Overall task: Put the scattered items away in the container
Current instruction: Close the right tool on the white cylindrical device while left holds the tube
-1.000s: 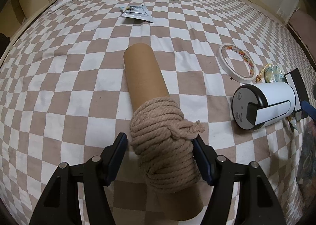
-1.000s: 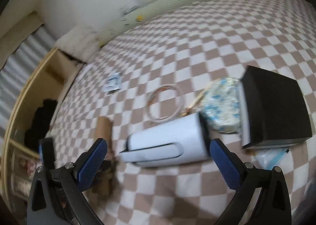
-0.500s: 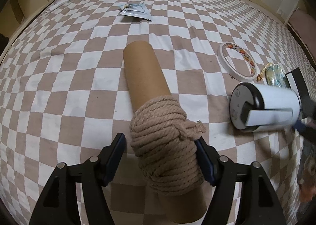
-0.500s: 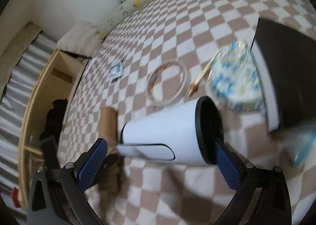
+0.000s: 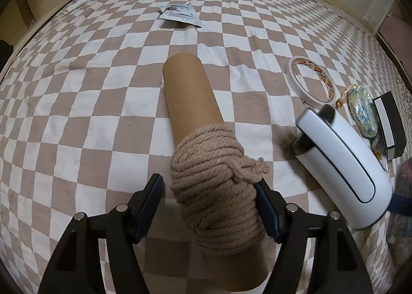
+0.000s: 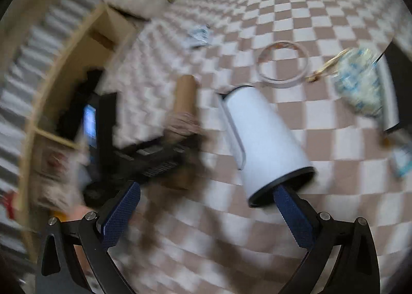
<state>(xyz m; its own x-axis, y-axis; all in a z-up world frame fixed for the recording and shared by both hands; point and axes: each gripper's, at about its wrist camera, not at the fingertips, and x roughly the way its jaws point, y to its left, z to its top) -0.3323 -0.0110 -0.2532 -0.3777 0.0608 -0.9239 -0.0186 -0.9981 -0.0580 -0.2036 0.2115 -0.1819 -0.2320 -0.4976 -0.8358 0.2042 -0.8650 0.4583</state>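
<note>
— What do we see from our left claw point(image 5: 209, 202)?
— It has just been opening. One brown cardboard tube point(image 5: 195, 113) wound with bumpy rope point(image 5: 217, 191) lies between its blue fingers on the checkered cover point(image 5: 77, 103), the right finger touching the rope.

— And our right claw point(image 6: 206, 212)?
— Spread wide. One finger point(image 6: 293, 214) touches one smooth white can point(image 6: 265, 144). It's blurry.

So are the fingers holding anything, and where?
Nothing is gripped. The left gripper's fingers have just been opening around the rope coil, one clear of it. The right gripper is wide open, one finger at the white cylinder's black rim.
</note>
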